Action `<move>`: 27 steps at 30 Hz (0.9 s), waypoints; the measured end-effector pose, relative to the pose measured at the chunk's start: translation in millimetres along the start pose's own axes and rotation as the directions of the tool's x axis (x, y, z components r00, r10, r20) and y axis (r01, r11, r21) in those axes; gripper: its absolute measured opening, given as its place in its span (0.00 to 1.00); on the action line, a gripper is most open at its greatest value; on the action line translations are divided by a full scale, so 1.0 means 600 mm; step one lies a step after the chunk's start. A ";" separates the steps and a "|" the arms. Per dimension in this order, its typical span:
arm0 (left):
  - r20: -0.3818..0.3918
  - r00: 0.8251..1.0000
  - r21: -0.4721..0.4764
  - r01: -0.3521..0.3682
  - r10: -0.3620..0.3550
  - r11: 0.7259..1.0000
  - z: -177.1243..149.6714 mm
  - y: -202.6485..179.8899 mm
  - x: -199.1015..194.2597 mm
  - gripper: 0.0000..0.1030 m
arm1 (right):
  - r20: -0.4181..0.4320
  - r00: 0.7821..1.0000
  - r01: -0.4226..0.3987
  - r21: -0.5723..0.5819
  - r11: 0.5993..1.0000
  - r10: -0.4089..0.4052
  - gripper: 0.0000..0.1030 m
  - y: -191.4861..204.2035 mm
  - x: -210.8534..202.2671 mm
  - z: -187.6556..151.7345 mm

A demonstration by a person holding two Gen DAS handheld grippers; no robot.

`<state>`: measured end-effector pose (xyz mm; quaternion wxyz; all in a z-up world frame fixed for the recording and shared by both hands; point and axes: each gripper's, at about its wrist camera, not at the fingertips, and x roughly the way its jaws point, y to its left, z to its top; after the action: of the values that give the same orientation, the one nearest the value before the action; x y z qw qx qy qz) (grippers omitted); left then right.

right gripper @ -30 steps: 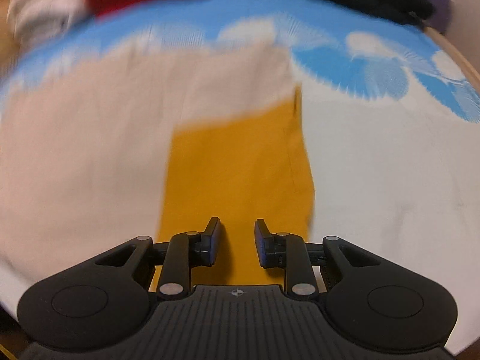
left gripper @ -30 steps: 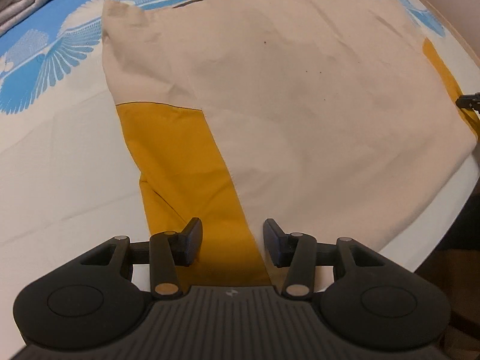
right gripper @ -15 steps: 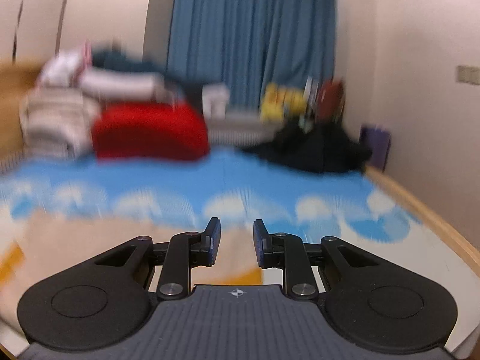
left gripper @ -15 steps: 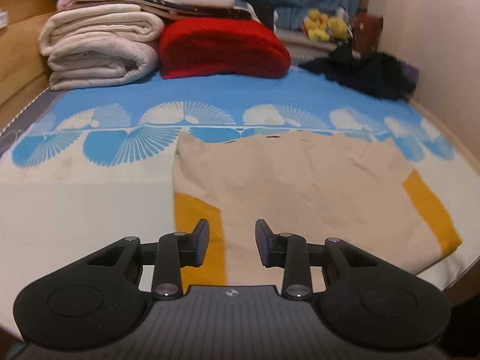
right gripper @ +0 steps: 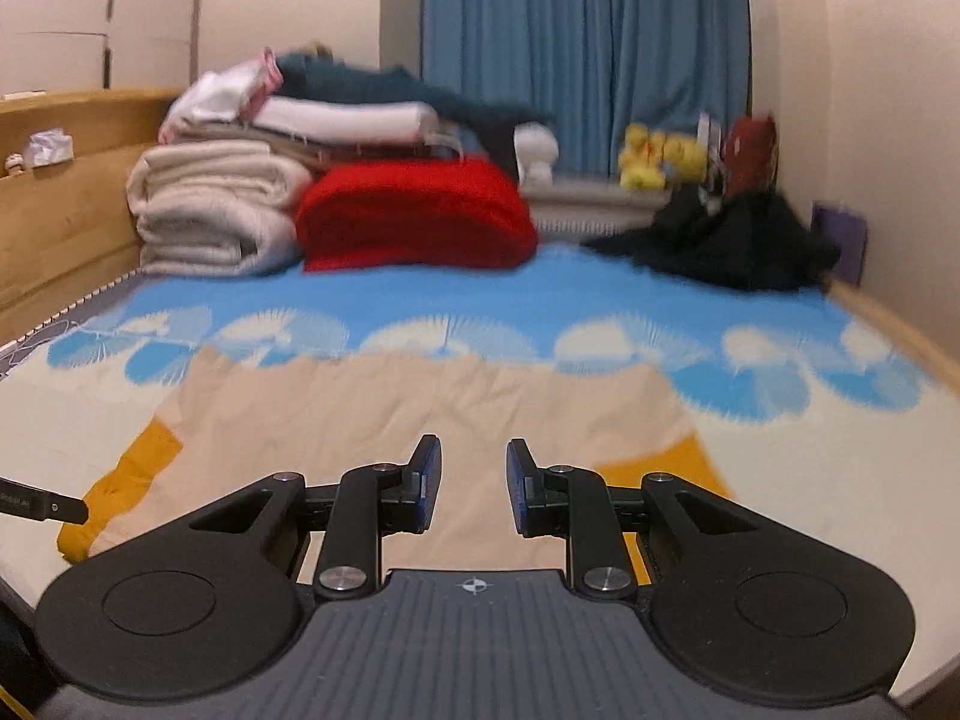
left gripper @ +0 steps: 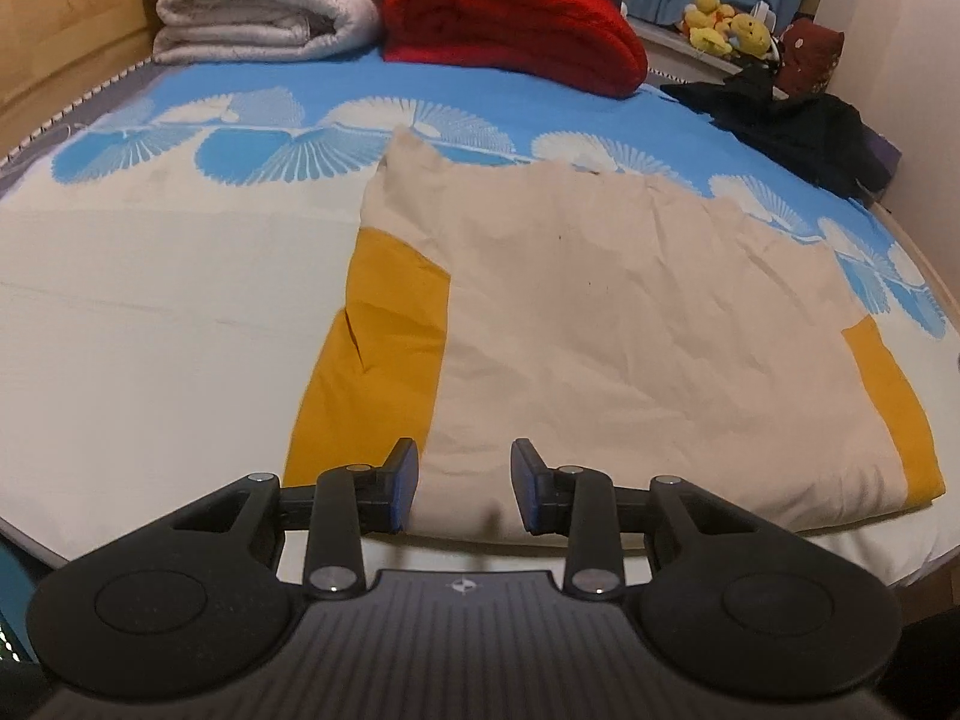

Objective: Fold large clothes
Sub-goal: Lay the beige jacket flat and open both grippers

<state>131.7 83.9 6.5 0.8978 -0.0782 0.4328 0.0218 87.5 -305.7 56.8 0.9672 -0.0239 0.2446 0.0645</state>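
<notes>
Left claw [left gripper: 463, 486] – jaws partly apart, empty | right claw [right gripper: 474, 483] – likewise, above garment [left gripper: 630, 324]

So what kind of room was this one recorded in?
Most likely a bedroom at home: the beige-and-yellow garment lies on a bed with a wooden frame, folded blankets are stacked at its far end, and blue curtains hang behind.

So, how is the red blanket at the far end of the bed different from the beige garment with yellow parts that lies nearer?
The red blanket is folded into a thick roll; the beige garment is spread out flat and thin. The blanket is one colour, while the garment is beige with yellow panels at both sides. The blanket sits against a stack of white folded blankets; the garment lies apart from other textiles, near the front edge. Both rest on the bed, and neither gripper holds them.
</notes>
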 end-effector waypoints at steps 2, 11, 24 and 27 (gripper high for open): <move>0.000 1.000 0.010 0.004 -0.004 1.000 0.000 -0.001 0.001 0.36 | -0.025 1.000 0.004 0.010 1.000 -0.004 0.23 0.012 0.010 -0.003; -0.019 0.999 -0.048 0.042 -0.043 0.998 -0.003 0.022 0.020 0.37 | -0.159 0.986 -0.039 0.014 0.999 0.041 0.23 0.066 0.057 -0.021; -0.134 0.961 -0.508 0.143 -0.242 0.850 -0.032 0.111 0.076 0.51 | -0.465 0.884 0.025 -0.059 0.998 -0.050 0.26 0.110 0.187 -0.096; -0.169 0.955 -0.510 0.126 -0.243 0.851 -0.039 0.106 0.089 0.53 | -0.453 0.890 0.021 -0.051 0.999 -0.042 0.27 0.105 0.177 -0.089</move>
<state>140.2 141.5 -57.3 0.7903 -0.3481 0.5029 0.0356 146.4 -235.4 -41.4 0.8835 -0.0636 0.4617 0.0471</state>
